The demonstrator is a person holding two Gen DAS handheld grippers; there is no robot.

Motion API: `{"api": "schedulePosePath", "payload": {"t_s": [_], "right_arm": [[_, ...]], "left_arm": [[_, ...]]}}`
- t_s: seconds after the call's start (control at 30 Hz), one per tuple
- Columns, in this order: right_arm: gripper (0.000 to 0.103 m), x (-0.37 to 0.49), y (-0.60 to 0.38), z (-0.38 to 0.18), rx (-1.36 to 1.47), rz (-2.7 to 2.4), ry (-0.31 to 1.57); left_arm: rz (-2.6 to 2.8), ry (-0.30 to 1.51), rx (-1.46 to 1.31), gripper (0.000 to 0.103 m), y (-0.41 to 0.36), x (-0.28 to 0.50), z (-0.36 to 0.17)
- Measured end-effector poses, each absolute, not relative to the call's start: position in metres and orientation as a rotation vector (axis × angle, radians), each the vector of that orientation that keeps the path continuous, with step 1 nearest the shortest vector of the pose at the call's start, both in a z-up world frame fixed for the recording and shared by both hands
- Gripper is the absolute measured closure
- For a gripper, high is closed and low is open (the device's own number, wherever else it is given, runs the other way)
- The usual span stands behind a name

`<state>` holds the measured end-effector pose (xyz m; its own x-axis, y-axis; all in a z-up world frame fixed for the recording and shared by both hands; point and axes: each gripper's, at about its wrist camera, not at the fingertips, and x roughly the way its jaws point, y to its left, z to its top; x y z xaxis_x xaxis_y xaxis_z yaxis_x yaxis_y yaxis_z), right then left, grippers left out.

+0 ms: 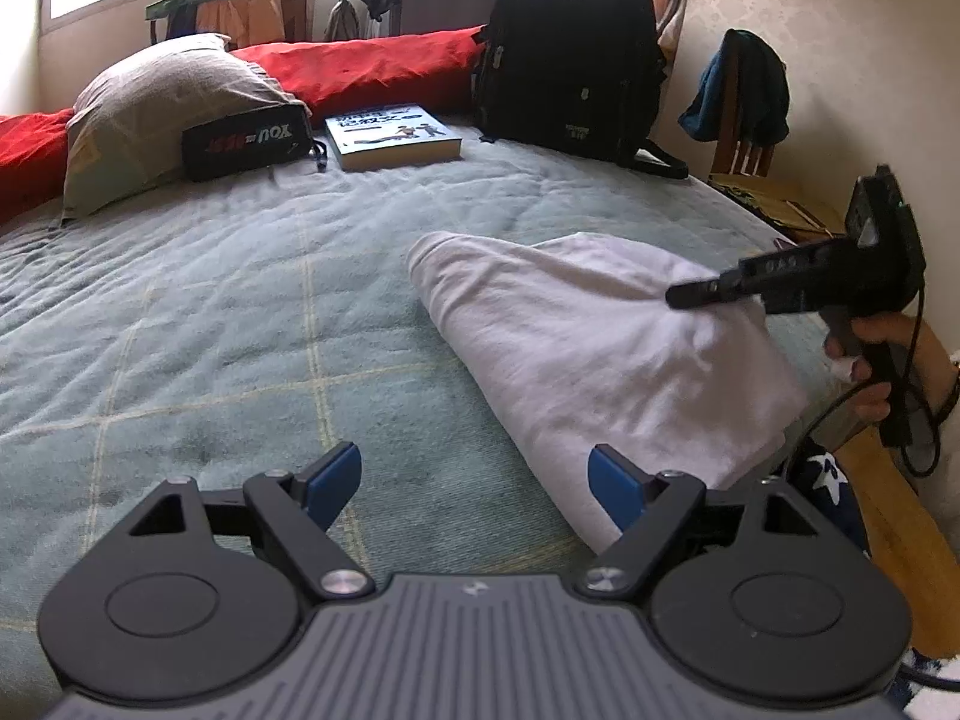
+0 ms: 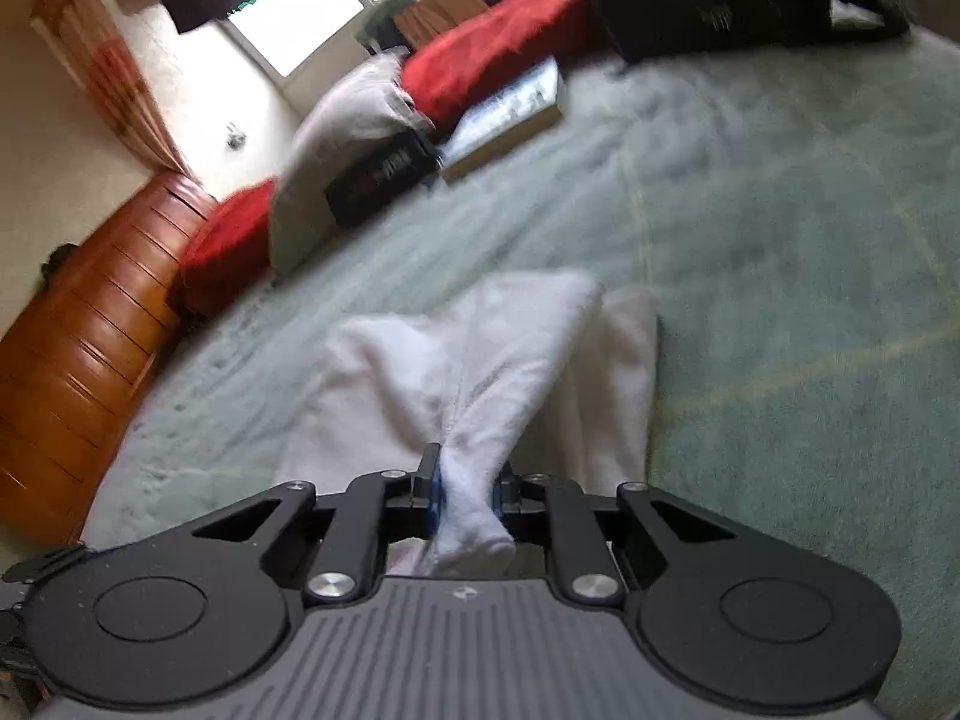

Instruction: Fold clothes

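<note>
Garment: white garment (image 1: 600, 348) lies partly folded on the bed (image 1: 240, 312), near its right edge; one bunched corner is lifted, likely to carry it over as the next fold.
Right tool: right tool (image 2: 467, 486) is clenched on that bunched corner.
Left tool: left tool (image 1: 474, 480) hangs released, nothing between its blue pads (image 1: 333, 483), just beside the garment's near end.
Surroundings: book (image 1: 393, 135), black pouch (image 1: 249, 141), pillow (image 1: 162, 102) and backpack (image 1: 570, 54) sit well apart at the far side; nothing blocks the fold.
</note>
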<state>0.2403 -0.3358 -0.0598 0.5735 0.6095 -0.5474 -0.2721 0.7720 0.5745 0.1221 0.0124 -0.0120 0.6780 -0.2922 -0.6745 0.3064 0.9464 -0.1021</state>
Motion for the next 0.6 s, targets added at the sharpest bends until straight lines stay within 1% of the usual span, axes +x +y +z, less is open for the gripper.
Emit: {"api": "schedulePosePath", "payload": {"t_s": [0.17,0.27,0.37,0.47,0.5,0.53,0.6], "right_arm": [[0.085,0.245,-0.34,-0.075,0.462,0.512,0.865],[0.085,0.243,-0.352,-0.085,0.542,0.519,0.865],[0.084,0.237,-0.358,-0.085,0.545,0.505,0.853],[0.08,0.226,-0.362,-0.075,0.499,0.466,0.838],[0.073,0.221,-0.363,-0.069,0.462,0.437,0.826],[0.069,0.215,-0.363,-0.063,0.427,0.415,0.811],[0.069,0.202,-0.359,-0.051,0.384,0.43,0.764]], "left_arm": [[-0.34,0.763,0.011,0.02,0.012,0.124,-0.015],[-0.343,0.781,0.029,0.02,0.01,0.125,-0.018],[-0.341,0.791,0.065,0.02,0.007,0.128,-0.018],[-0.345,0.791,0.094,0.02,0.006,0.133,-0.015],[-0.347,0.792,0.106,0.02,0.005,0.135,-0.014],[-0.348,0.791,0.119,0.02,0.003,0.138,-0.012],[-0.355,0.785,0.146,0.02,-0.002,0.144,-0.009]]}}
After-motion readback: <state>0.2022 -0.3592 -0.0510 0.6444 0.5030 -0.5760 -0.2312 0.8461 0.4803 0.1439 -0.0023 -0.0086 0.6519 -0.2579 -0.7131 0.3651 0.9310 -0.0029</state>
